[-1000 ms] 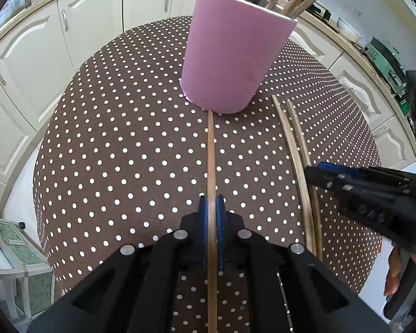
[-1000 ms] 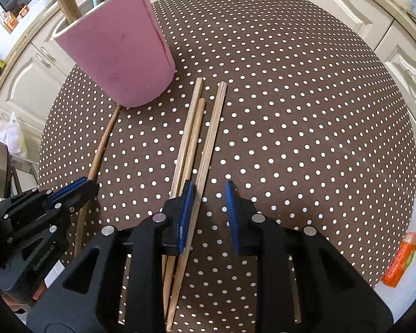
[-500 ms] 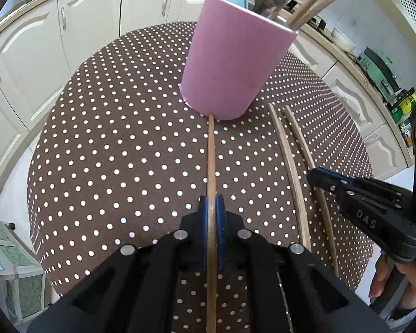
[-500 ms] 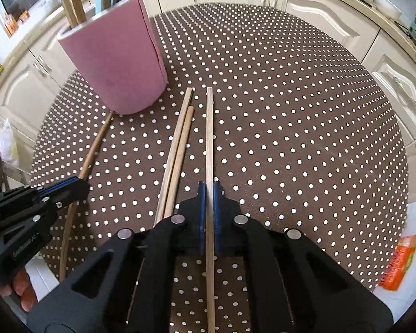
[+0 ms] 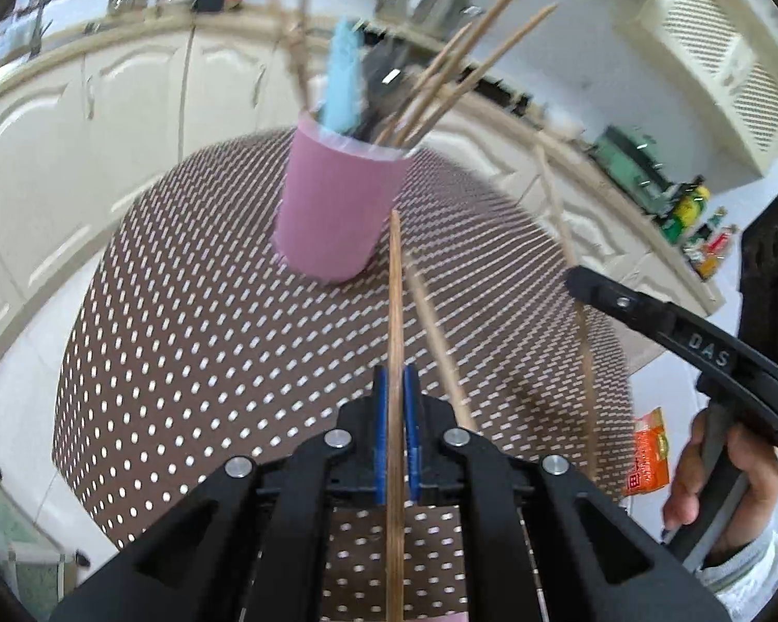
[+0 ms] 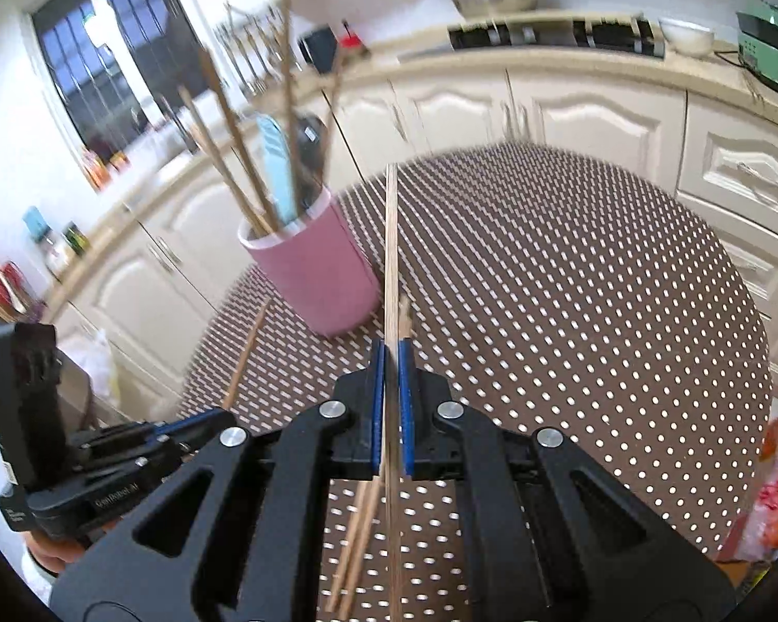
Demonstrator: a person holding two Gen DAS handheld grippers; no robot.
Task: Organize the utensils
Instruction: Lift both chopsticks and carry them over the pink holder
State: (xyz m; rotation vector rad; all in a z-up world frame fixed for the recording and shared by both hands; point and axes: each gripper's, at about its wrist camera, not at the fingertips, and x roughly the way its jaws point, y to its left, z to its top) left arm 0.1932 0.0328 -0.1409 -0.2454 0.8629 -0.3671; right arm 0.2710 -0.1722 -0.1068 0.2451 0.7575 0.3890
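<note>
Tabletop (image 5: 192,321) lower now (chopsticks (image 6: 390,259) lifted)

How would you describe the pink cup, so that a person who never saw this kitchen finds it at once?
Look at the round table with the brown, white-dotted cloth, in front of cream cabinets. The pink cup stands upright on it. It is the only standing container there, with wooden chopsticks and a light blue utensil sticking out of it, while other chopsticks lie flat on the cloth.

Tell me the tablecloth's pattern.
Brown tablecloth with white polka dots, clearest in the right wrist view.
</note>
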